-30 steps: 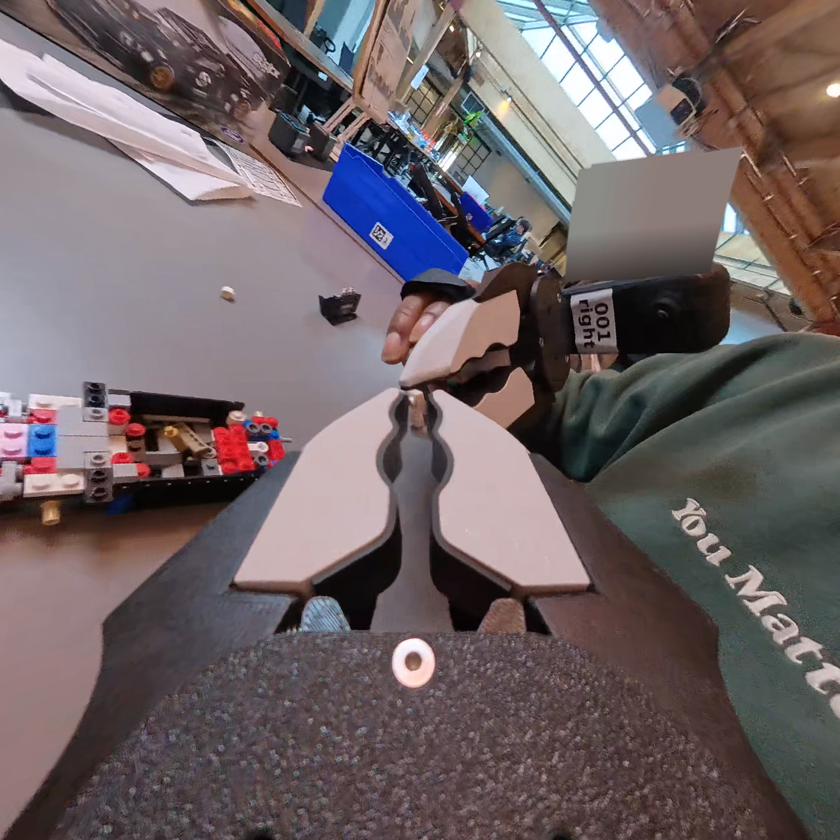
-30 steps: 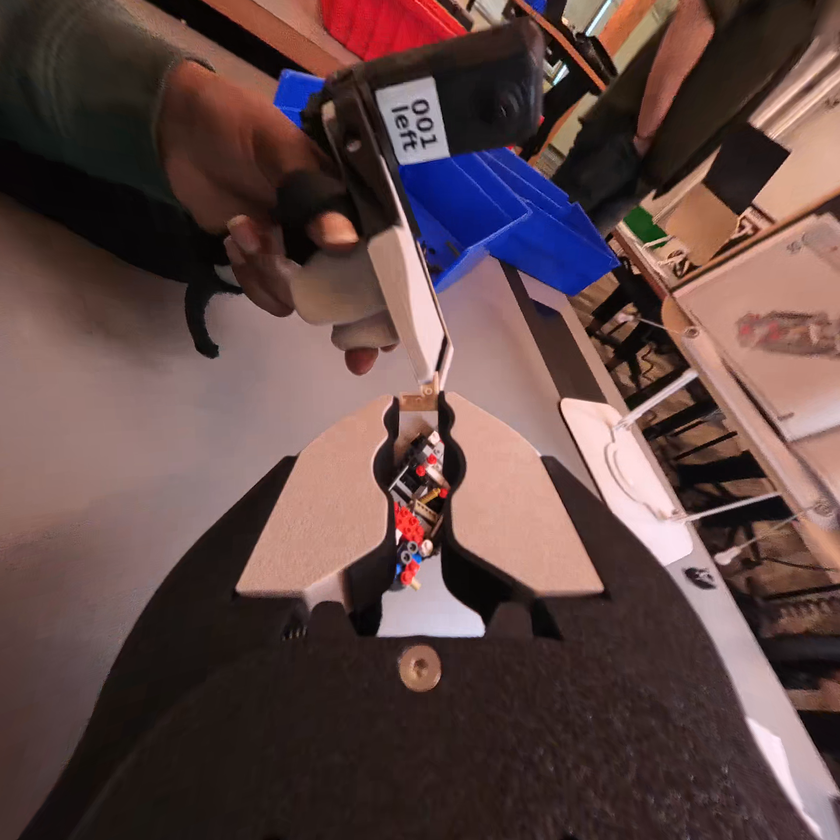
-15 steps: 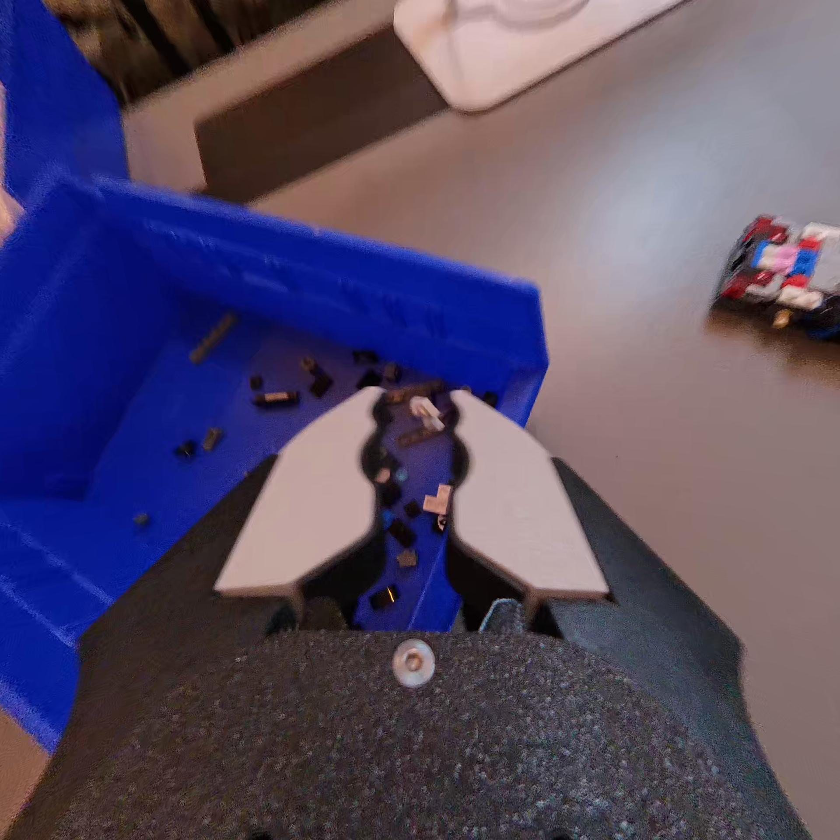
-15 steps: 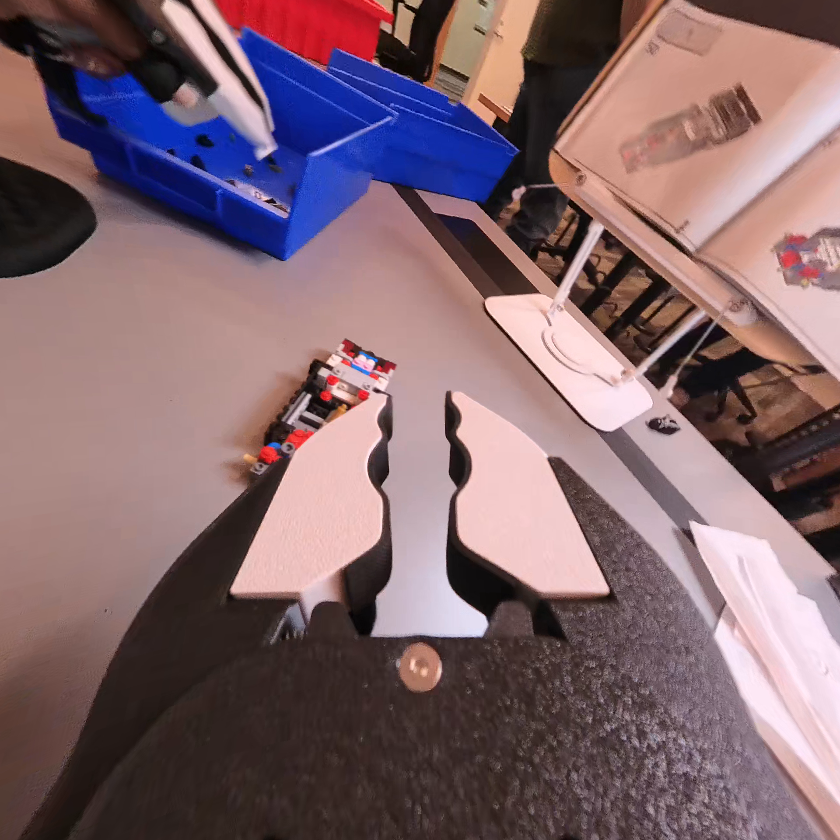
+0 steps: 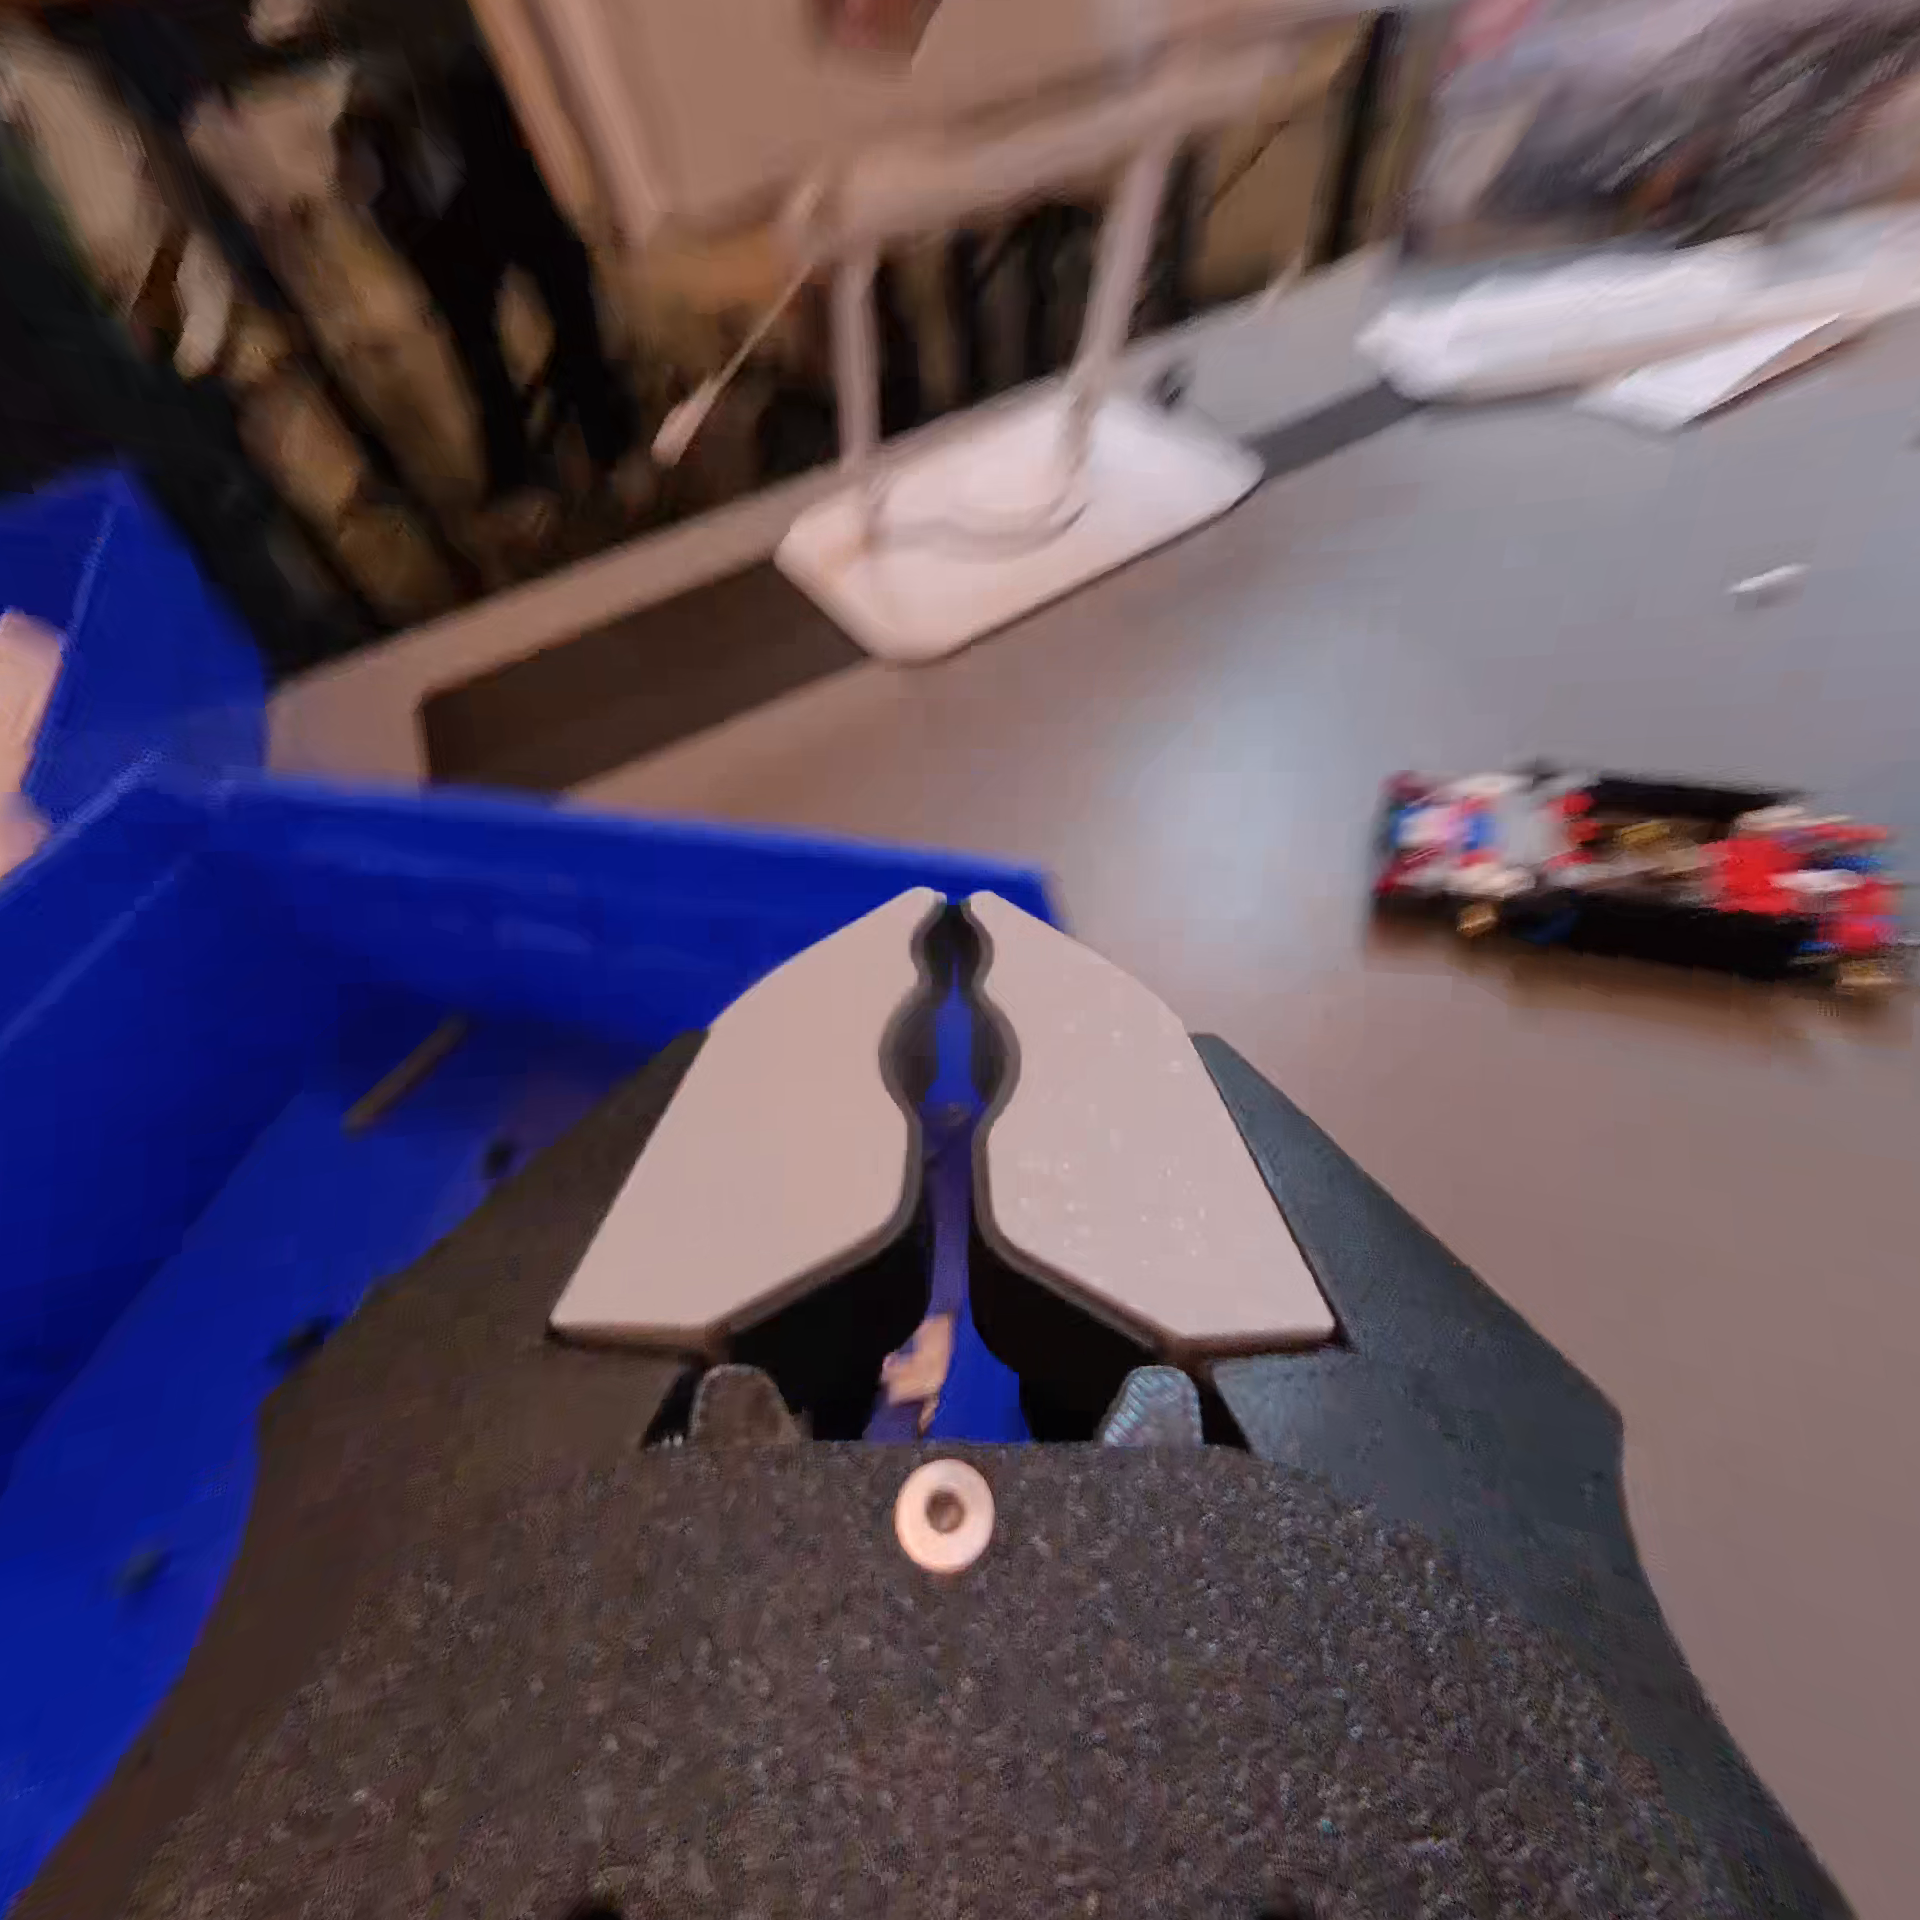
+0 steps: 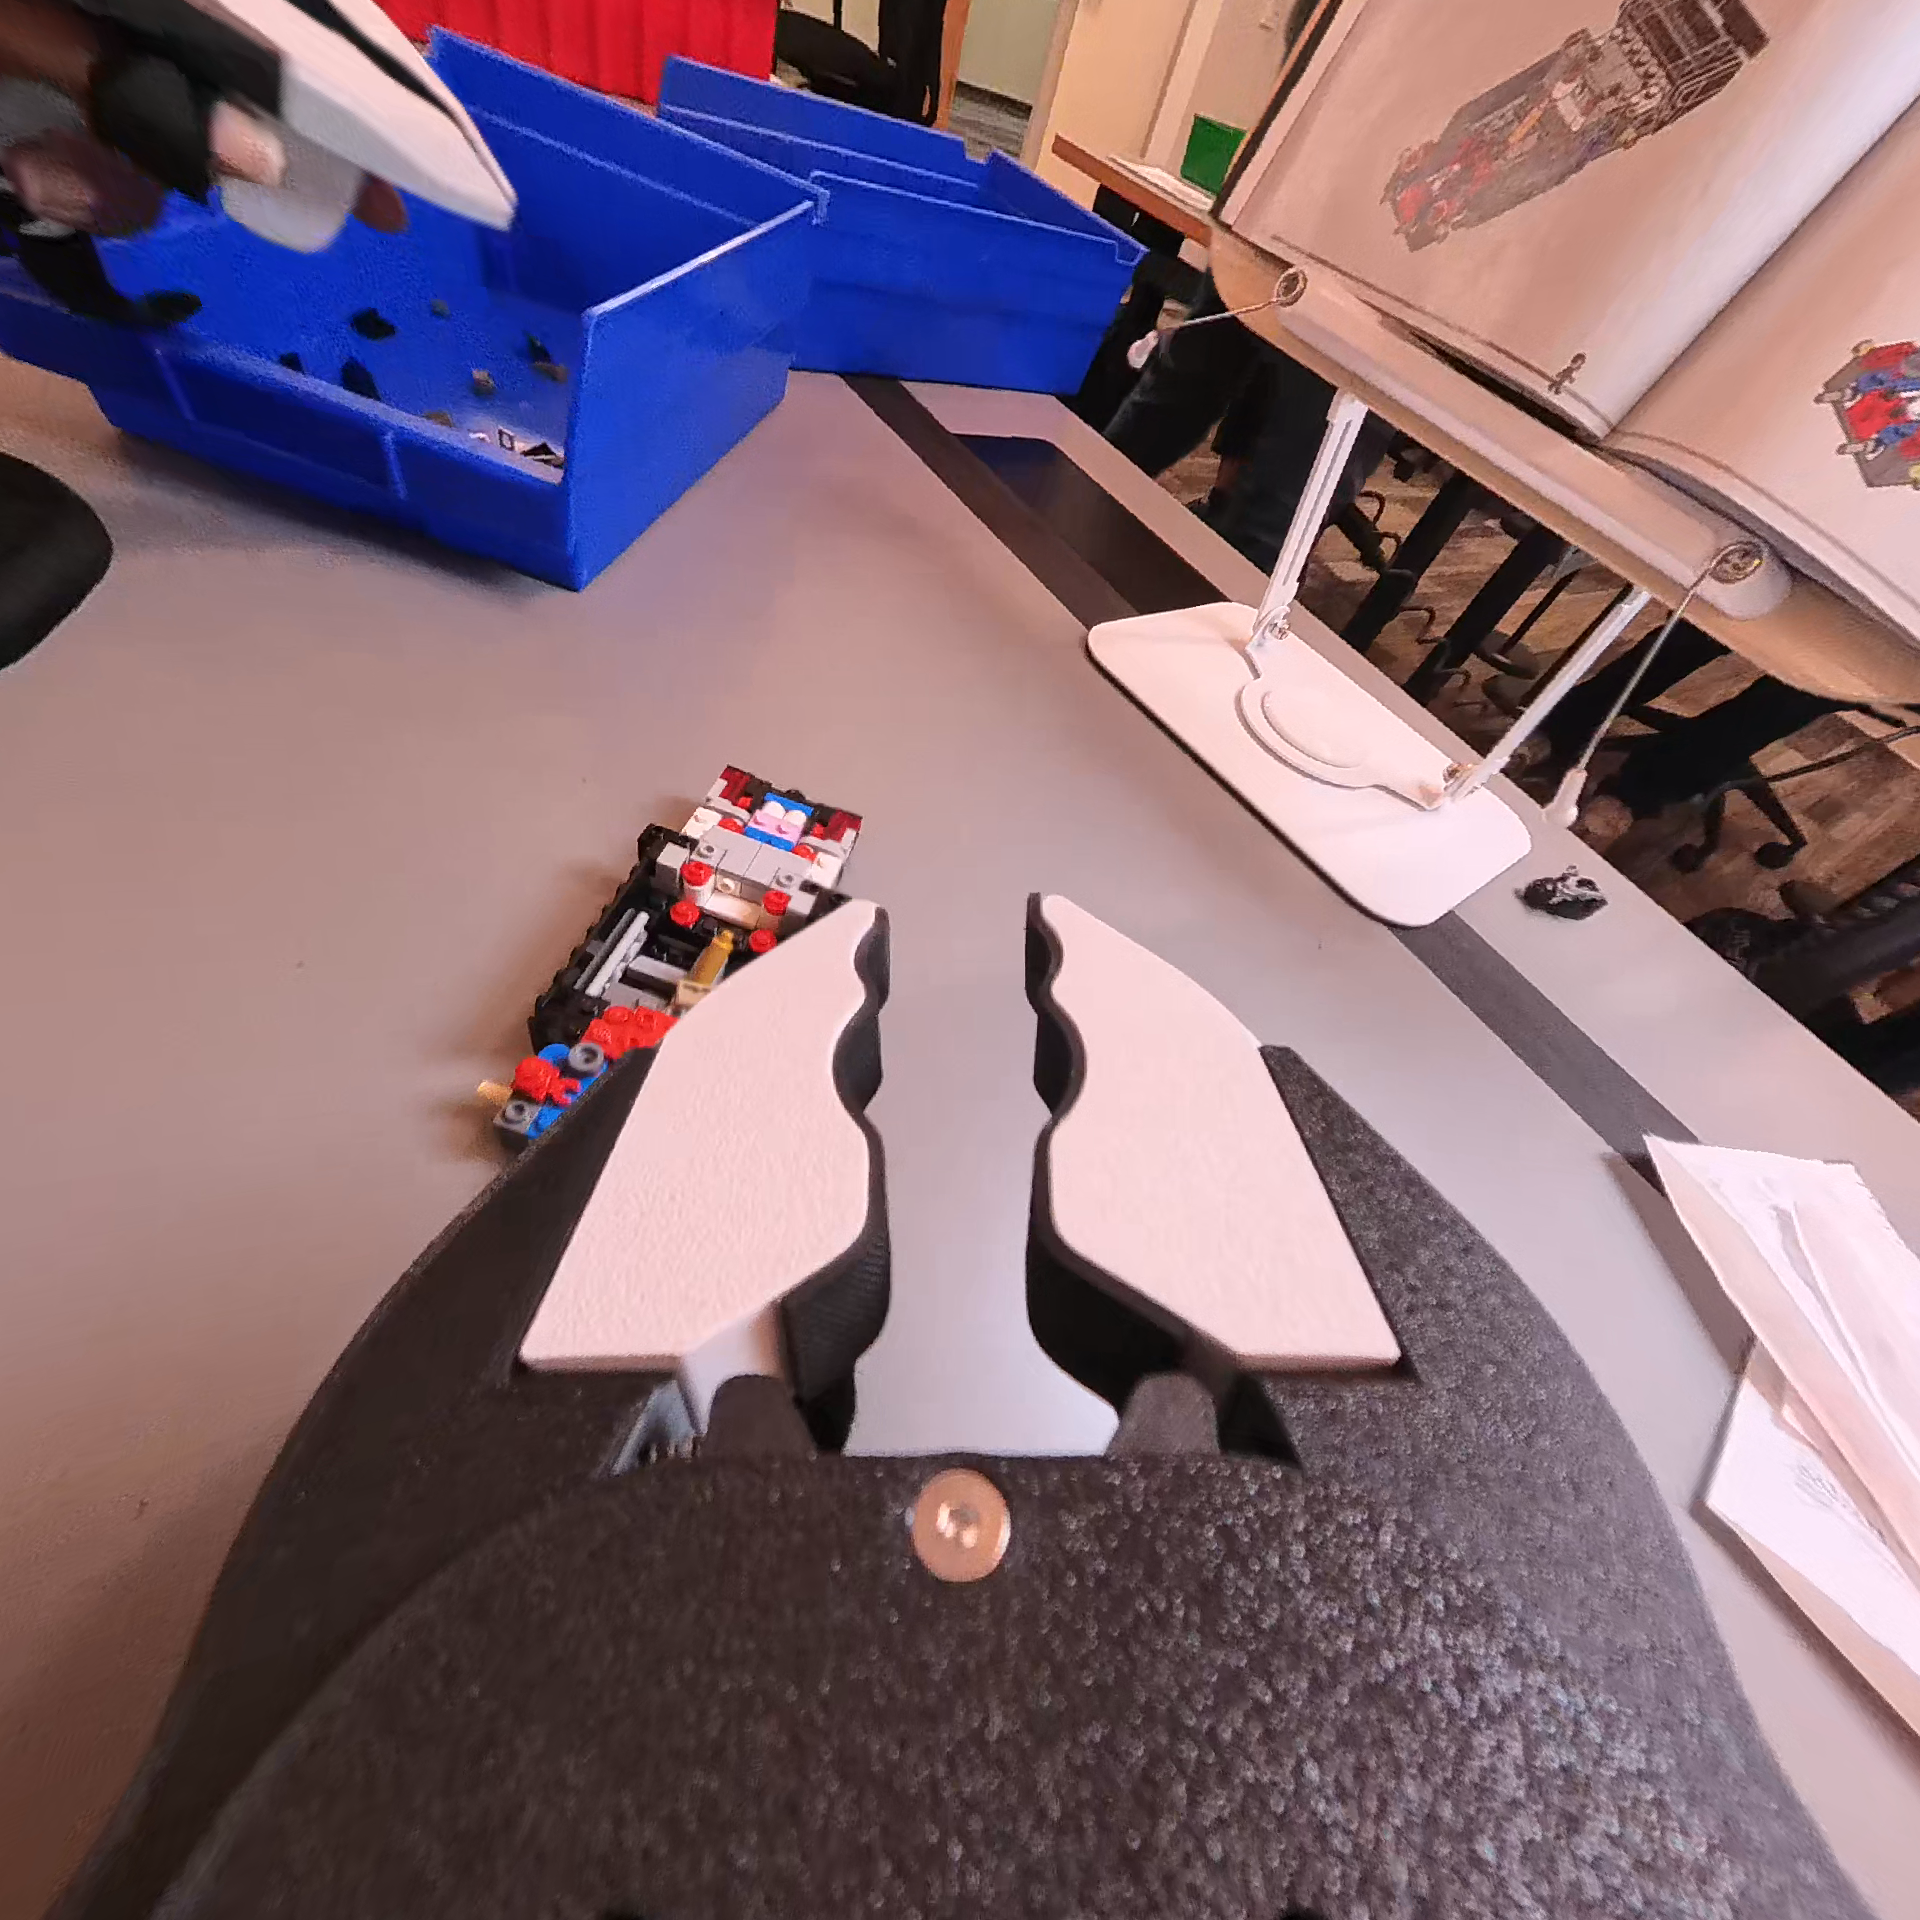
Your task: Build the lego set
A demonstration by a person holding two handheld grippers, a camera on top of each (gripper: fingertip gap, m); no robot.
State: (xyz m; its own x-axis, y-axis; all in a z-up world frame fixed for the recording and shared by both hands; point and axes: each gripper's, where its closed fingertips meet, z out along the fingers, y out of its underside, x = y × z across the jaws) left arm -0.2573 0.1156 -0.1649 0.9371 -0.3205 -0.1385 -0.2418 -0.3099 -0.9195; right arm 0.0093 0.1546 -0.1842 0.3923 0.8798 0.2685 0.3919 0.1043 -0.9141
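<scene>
The left gripper [image 5: 954, 909] hangs over the blue bin [image 5: 312, 935], fingertips together just above the bin's far wall. Whether a piece is pinched at the tips cannot be told; that view is blurred. In the right wrist view the left gripper [image 6: 488, 203] appears at the upper left, above the blue bin [image 6: 675, 416], held in a hand [image 6: 125, 135]. Small dark loose pieces [image 6: 457, 364] lie scattered on the bin floor.

The right gripper [image 6: 956, 914] hovers over the desk [image 6: 312, 779] with its fingers parted and nothing between them; bare desk surface shows through the gap.

The lego model [image 6: 696, 935] lies on the desk just left of the right gripper's left finger, which covers part of its near end. It is a long, low build on a black base with red, grey, blue and pink parts. It sits well apart from the blue bin, with open desk between them. From the left wrist view the lego model [image 5: 1631, 883] lies to the right of the bin, beyond bare surface.

Along the desk's far edge stands a white stand base [image 6: 1309, 758] that carries an open instruction book [image 6: 1558, 187]. A second blue bin [image 6: 914, 239] sits behind the first. Loose papers [image 6: 1818, 1351] lie at the desk's right side, near the right gripper.
</scene>
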